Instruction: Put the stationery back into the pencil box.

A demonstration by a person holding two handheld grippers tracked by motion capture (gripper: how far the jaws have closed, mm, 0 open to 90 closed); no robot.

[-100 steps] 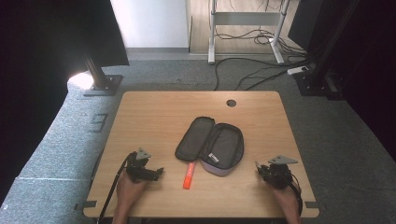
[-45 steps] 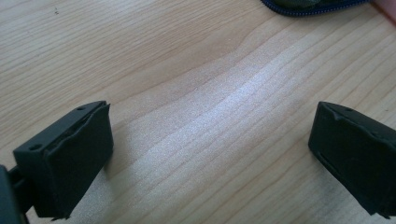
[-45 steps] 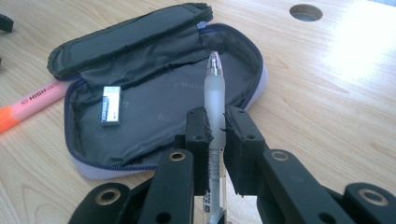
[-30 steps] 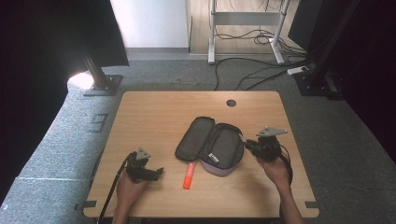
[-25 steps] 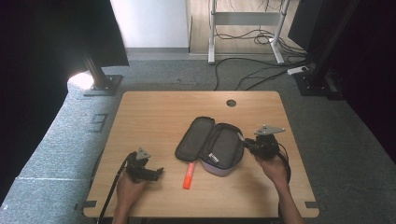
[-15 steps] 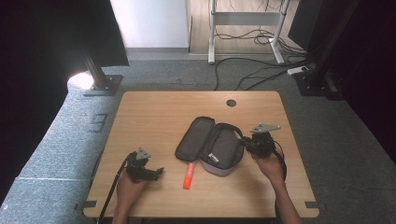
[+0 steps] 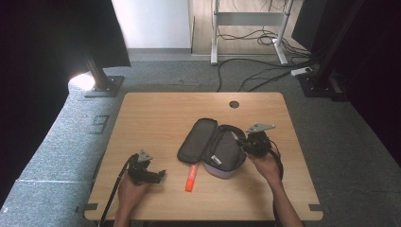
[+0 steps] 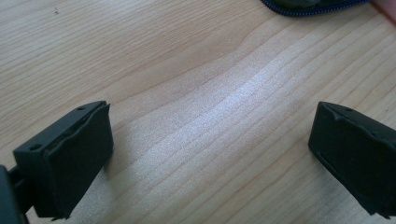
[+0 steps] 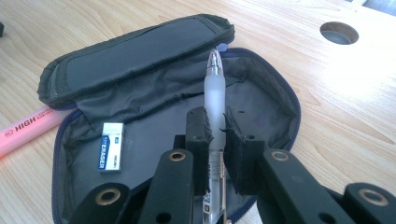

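A pen (image 9: 215, 100) is clamped between the closed-in jaws of the right gripper (image 9: 215, 128) — its tip projected beyond them, over the open pencil case (image 9: 140, 100). The left gripper (image 8: 210, 154) is held wide open, nothing gripped.

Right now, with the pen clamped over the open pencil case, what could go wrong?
1. The right gripper pinches the pen on its smooth frosted barrel, so it may slip or swivel.
2. The pen's tip could snag the pencil case lining or zip edge.
3. Lowered too far left, it may land on the eraser. The left gripper hangs open, not steadying the case.
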